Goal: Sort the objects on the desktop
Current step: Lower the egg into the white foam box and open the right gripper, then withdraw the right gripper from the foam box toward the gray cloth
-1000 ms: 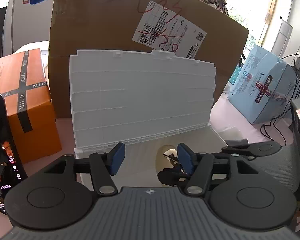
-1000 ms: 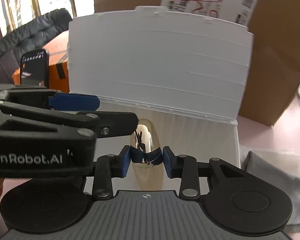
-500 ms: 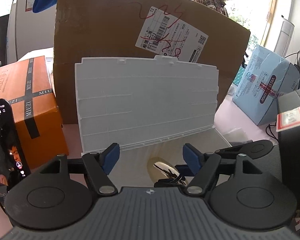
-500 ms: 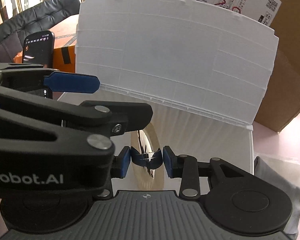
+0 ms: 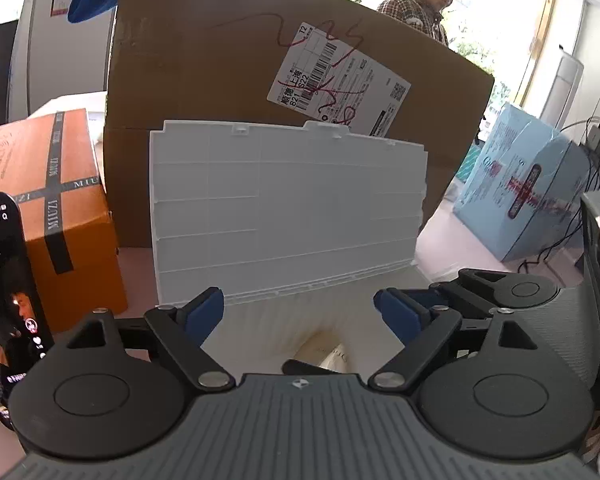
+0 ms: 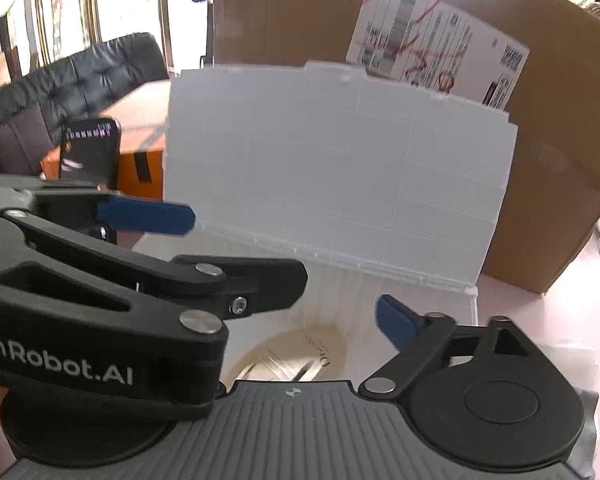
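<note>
The shiny gold oval piece (image 6: 296,354) lies on the floor of the open white storage box (image 5: 288,216), in front of its raised lid. Both the left gripper (image 5: 298,314) and right gripper (image 6: 300,320) hang just above it, jaws spread, holding nothing. This placement looks finished; next, pull away from the box toward another desktop object.

A white plastic organizer box (image 5: 288,216) stands open on the desk, its ribbed lid upright against the cardboard carton behind. A shiny gold oval object (image 6: 296,354), perhaps a compact mirror, lies flat on the box's open base near the front.
</note>
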### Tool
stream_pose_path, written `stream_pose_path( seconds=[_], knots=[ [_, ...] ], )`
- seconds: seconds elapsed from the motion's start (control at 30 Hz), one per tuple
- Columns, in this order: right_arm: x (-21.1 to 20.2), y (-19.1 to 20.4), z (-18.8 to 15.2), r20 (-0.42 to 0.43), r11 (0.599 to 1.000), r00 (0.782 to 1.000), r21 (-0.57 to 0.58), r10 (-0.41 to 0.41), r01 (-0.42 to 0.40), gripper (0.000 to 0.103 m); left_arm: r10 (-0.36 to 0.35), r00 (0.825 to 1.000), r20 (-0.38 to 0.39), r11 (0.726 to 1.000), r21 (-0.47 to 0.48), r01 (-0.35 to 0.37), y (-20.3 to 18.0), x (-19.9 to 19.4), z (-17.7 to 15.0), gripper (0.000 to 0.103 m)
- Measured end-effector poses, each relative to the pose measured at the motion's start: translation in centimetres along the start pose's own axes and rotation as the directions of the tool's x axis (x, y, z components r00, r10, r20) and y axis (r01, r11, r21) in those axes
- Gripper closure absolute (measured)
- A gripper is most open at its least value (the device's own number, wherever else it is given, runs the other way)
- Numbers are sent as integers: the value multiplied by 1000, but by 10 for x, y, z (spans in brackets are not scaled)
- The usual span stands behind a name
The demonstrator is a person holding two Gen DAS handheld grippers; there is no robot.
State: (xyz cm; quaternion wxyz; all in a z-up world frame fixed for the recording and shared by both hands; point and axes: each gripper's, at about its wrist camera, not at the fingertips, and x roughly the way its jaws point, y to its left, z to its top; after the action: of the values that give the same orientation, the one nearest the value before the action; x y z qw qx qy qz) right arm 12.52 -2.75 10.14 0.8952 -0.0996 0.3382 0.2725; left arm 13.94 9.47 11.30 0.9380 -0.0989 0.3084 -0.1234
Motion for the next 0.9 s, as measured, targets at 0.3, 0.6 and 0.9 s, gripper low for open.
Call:
stream_pose_path(
  seconds=[0.3,0.6,0.9],
  knots=[
    [-10,1,-15,192,1000,981,20,-16,12,0,-18,999,46,999,36,16,-12,-9,-3,0],
    [-33,-8,-28,373,999,927,50,-32,14,0,-71,993,97,992,113,60,-32,-21,-8,0],
    [-50,-22,-65,494,994,865,101,-82,36,0,-105,982,159,985,153,80,-53,-25,-23,0]
  ],
)
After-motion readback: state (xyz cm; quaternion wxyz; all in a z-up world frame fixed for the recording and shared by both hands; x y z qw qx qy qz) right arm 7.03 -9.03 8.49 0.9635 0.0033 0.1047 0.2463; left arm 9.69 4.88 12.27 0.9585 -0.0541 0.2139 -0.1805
